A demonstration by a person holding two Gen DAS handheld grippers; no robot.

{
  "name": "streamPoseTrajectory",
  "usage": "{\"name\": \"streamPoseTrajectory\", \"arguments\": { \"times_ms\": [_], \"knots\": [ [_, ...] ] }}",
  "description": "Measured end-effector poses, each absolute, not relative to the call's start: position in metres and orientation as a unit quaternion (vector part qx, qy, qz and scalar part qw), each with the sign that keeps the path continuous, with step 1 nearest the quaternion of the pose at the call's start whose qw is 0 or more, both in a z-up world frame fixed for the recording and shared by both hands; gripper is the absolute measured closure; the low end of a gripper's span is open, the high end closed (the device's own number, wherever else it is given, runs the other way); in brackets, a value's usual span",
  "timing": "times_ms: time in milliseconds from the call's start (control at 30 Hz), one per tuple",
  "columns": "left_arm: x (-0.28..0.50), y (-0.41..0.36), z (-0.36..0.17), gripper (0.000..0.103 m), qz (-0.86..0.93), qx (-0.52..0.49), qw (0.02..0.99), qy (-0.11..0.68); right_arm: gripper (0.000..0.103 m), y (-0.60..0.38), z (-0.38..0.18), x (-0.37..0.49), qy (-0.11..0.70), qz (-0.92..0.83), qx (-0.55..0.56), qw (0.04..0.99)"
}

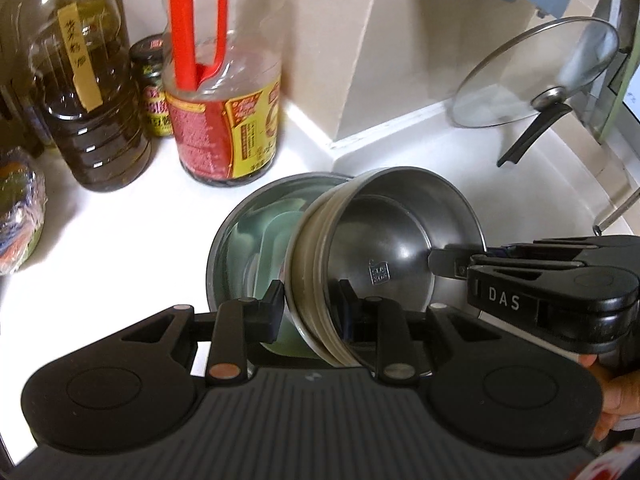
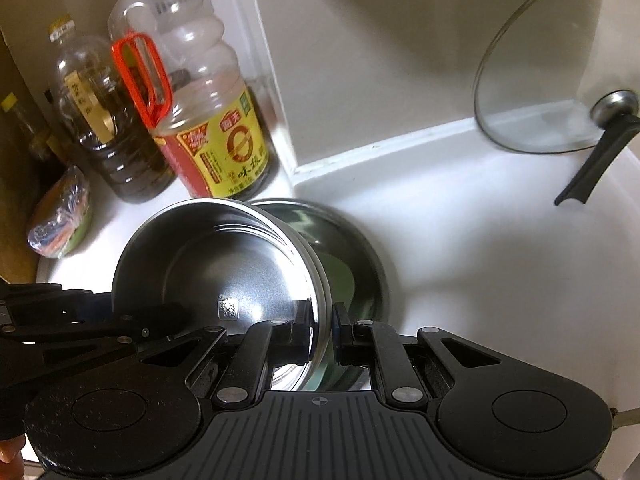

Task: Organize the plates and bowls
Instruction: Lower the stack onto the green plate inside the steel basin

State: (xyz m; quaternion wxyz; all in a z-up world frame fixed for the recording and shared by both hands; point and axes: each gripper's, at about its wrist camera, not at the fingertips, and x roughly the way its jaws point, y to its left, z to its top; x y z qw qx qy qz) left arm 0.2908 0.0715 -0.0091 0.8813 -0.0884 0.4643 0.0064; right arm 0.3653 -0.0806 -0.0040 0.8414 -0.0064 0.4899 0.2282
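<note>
Nested steel bowls [image 1: 384,248], shiny, stamped base, tilted, rims stacked

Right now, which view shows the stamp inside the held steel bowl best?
The left wrist view: the stamp sits unobstructed and fairly sharp on the steel bowl floor. The right wrist view shows it smaller, in glare.

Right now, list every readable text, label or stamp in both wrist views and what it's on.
"DAS": white letters on the right gripper, seen from the left wrist view.
"SUS 304": stamp inside the steel bowl.
"味极": large characters on the yellow label of the red-handled bottle; its finer print is too small to read.
Handwritten paper strip on the oil bottle: characters too blurred to read.
Small jar label: unreadable.
</note>
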Motion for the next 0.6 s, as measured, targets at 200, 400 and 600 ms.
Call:
{"name": "streamPoseTrajectory", "arguments": {
  "times_ms": [200,400,600],
  "knots": [
    [0.297,0.078,-0.02,0.079,0.006,-0.1,0.872,0.48,0.092,-0.073,-0.008,0.37,0.5,0.226,-0.014,0.836],
    [0.303,0.081,-0.027,0.079,0.003,-0.109,0.863,0.493,0.092,-0.071,-0.014,0.377,0.515,0.224,-0.019,0.827],
    [0.31,0.085,-0.034,0.079,0.003,-0.117,0.855,0.505,0.092,-0.067,-0.02,0.383,0.526,0.223,-0.024,0.82]
  ]
}}
